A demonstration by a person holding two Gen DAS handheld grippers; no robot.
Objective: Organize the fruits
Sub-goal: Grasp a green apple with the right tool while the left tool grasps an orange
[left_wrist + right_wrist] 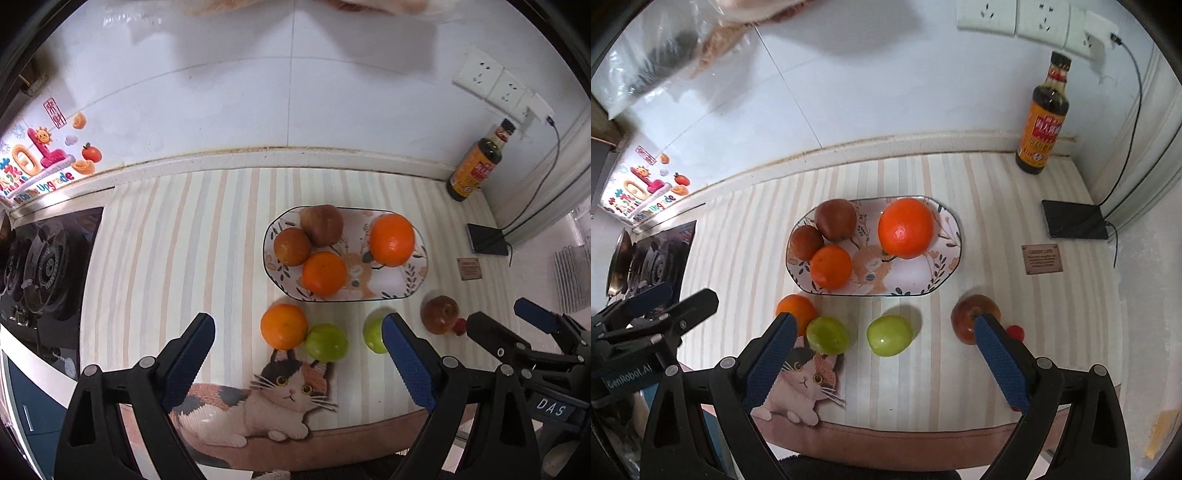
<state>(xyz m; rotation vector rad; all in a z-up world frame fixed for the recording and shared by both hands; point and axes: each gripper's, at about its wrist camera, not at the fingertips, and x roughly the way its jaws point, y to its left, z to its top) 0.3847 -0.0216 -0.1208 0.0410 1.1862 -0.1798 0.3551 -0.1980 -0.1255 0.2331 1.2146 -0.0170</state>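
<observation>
On the striped worktop [923, 369], a patterned plate [945, 273] holds two oranges and two reddish fruits. Just before it lie an orange [283, 325], two green fruits and a red apple [973, 321]. Left gripper [299, 360] and right gripper [884, 360] hover wide, empty.

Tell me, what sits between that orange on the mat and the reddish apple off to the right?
Two green apples: one touching the orange, the other standing alone, apart from the reddish apple. The right wrist view shows this best.

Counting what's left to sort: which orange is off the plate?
The orange on the mat, touching a green apple; the other two sit on the plate.
</observation>
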